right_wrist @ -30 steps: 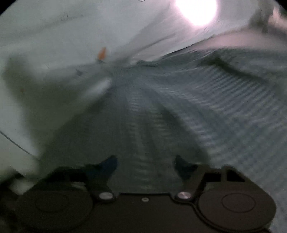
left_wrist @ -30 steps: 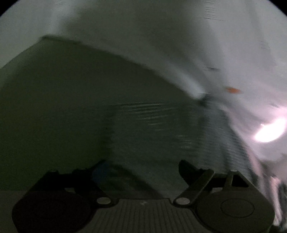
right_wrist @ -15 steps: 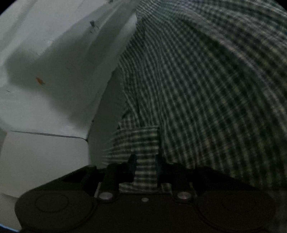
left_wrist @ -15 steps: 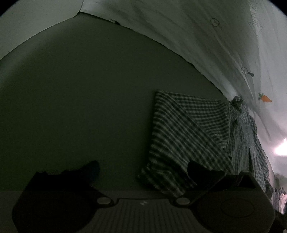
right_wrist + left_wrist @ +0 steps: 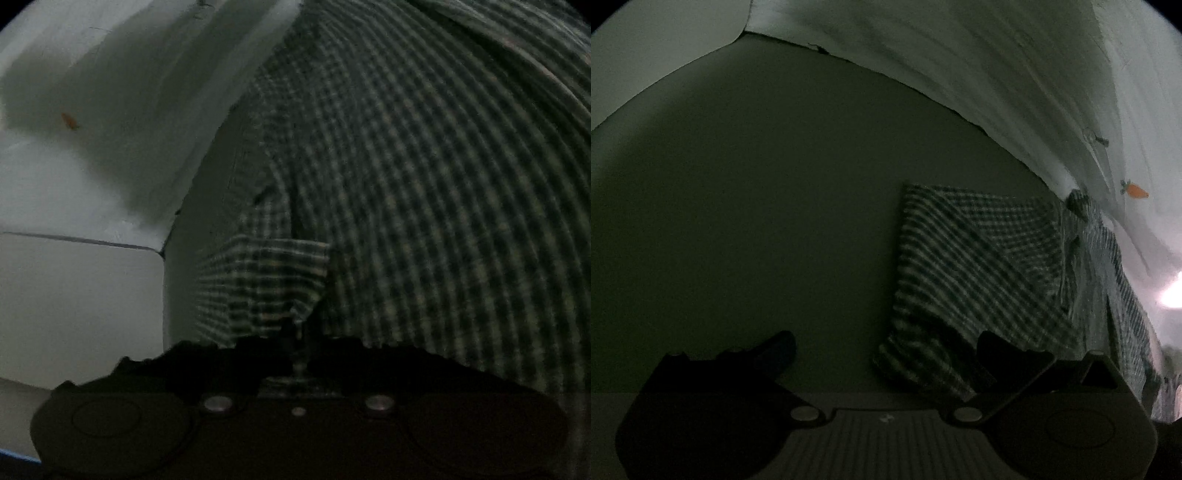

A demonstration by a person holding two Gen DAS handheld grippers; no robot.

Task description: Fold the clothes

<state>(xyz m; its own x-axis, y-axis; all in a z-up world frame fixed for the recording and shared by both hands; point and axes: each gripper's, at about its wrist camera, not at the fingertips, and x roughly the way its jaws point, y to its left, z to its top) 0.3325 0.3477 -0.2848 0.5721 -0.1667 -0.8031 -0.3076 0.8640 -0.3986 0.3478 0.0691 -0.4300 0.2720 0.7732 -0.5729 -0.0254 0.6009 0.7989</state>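
Observation:
A green-and-white checked shirt [image 5: 979, 266] lies on a dark green surface [image 5: 775, 221], its near corner between and just beyond my left fingers. My left gripper [image 5: 886, 350] hangs over it, open wide, with nothing pinched; the right fingertip [image 5: 997, 347] overlaps the cloth in the picture. In the right wrist view the shirt [image 5: 443, 184] fills the right half, and a lighter folded flap [image 5: 266, 280] sticks out toward me. My right gripper [image 5: 297, 332] is shut on that flap's lower edge, the cloth bunched at the tips.
A white sheet [image 5: 997, 74] with a small carrot print [image 5: 1134, 191] drapes behind the shirt; a bright light [image 5: 1174, 295] glares at the right edge. In the right wrist view the white sheet [image 5: 110, 129] and a pale flat panel [image 5: 74, 302] lie to the left.
My right gripper swung down to the shirt's flap and its jaws closed on it. My left gripper's jaws spread wide and its blurred view settled on the shirt's corner.

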